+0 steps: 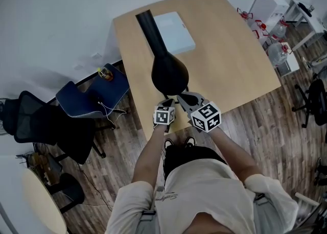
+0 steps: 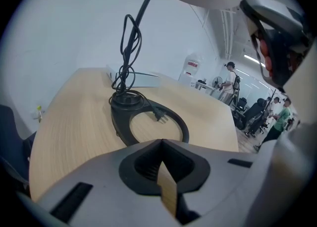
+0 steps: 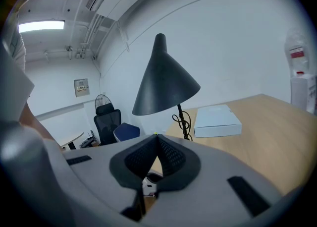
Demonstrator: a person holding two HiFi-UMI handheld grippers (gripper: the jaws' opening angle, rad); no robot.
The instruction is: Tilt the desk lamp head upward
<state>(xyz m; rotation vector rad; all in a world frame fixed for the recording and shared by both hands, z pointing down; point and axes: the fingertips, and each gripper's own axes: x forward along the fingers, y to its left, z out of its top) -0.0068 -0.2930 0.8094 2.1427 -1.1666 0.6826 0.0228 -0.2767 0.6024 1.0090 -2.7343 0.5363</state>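
pale wooden table (image 1: 230, 59) in a white-walled office, viewed from above. the black lamp stands on it, its cone head (image 1: 168, 74) reaching toward the near table edge. the ring base (image 2: 148, 117) sits under the head, with the cord (image 2: 130, 47) looped round the stem (image 2: 142, 9) and the plug (image 2: 158, 115) lying at the ring. a white box (image 1: 176, 31) lies behind the lamp. a blue chair (image 1: 92, 97) stands left of the lamp, off the table. left gripper (image 1: 164, 106) and right gripper (image 1: 182, 98) are side by side at the head's near side. both pairs of jaws are pressed together, holding nothing, and the head shows above and ahead of each.
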